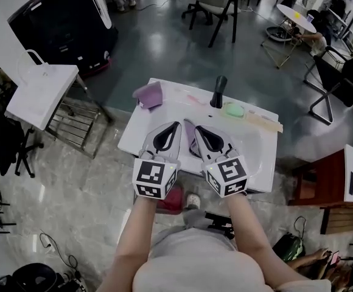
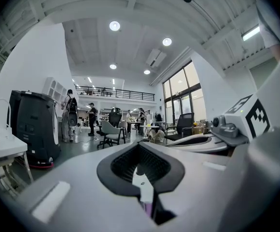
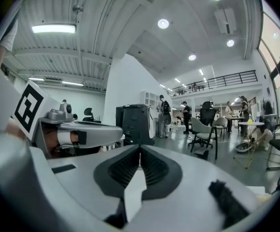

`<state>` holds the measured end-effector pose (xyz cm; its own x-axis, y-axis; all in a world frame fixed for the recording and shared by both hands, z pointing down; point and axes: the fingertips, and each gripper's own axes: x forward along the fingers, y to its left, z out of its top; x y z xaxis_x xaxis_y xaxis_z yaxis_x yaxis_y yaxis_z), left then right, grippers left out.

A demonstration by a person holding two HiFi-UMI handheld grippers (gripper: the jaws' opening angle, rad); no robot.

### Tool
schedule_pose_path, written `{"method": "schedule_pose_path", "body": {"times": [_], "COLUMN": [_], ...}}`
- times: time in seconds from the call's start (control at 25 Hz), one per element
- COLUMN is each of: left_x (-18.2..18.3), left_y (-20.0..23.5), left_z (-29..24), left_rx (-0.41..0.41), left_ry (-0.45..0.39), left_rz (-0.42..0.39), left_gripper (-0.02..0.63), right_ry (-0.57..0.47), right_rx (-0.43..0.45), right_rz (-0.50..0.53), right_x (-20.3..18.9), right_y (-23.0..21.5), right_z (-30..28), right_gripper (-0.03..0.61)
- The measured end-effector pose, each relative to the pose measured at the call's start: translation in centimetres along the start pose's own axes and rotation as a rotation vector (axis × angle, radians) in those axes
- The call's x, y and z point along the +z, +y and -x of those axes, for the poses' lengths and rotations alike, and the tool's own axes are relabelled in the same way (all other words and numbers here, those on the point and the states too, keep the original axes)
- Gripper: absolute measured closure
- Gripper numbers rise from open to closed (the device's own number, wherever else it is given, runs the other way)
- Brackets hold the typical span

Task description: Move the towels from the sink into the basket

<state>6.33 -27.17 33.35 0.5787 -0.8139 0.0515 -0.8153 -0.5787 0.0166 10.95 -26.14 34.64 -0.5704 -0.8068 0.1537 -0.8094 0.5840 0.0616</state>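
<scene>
From the head view, a white rectangular sink (image 1: pixel 257 140) stands on a grey floor, with a black tap (image 1: pixel 218 91) at its back edge. A crumpled mauve towel (image 1: pixel 149 95) lies on the sink's far left corner. A second strip of mauve cloth (image 1: pixel 189 140) shows in the basin, between the two grippers. The left gripper (image 1: pixel 177 126) and right gripper (image 1: pixel 188 125) are held side by side over the basin, tips angled towards each other. A pale green pad (image 1: pixel 233 109) sits right of the tap.

In the left gripper view, the left gripper (image 2: pixel 139 146) has its jaws pressed together on nothing. A sliver of mauve shows through the gap behind the tips.

In the right gripper view, the right gripper (image 3: pixel 140 149) is likewise closed and empty, and the left gripper's marker cube (image 3: pixel 30 108) is just beside it.
</scene>
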Motion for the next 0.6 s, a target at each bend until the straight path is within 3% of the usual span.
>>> {"method": "schedule_pose_path", "body": {"times": [0.24, 0.28, 0.32, 0.36, 0.6], "left_x": [-1.1, -1.4, -1.6, -1.9, -3.7], "left_y": [0.2, 0.3, 0.4, 0.5, 0.7], "left_z": [-4.0, -4.5, -5.0, -5.4, -7.2], "left_rx": [0.038, 0.045, 0.053, 0.060, 0.072], "left_ry": [0.015, 0.019, 0.023, 0.028, 0.070], "left_rz": [0.023, 0.026, 0.030, 0.033, 0.039], "left_gripper": [0.607, 0.607, 0.607, 0.607, 0.607], "right_ry": [0.074, 0.089, 0.107, 0.128, 0.262], "right_rx": [0.042, 0.054, 0.066, 0.076, 0.108], "right_rz": [-0.002, -0.006, -0.009, -0.010, -0.027], "right_x": [-2.8, -3.4, -4.1, -4.9, -9.7], "right_y": [-3.7, -4.1, -4.4, -4.7, -6.2], "right_z": [-1.5, -1.8, -2.0, -2.2, -3.8], "right_gripper": [0.559, 0.541, 0.470, 0.440, 0.350]}}
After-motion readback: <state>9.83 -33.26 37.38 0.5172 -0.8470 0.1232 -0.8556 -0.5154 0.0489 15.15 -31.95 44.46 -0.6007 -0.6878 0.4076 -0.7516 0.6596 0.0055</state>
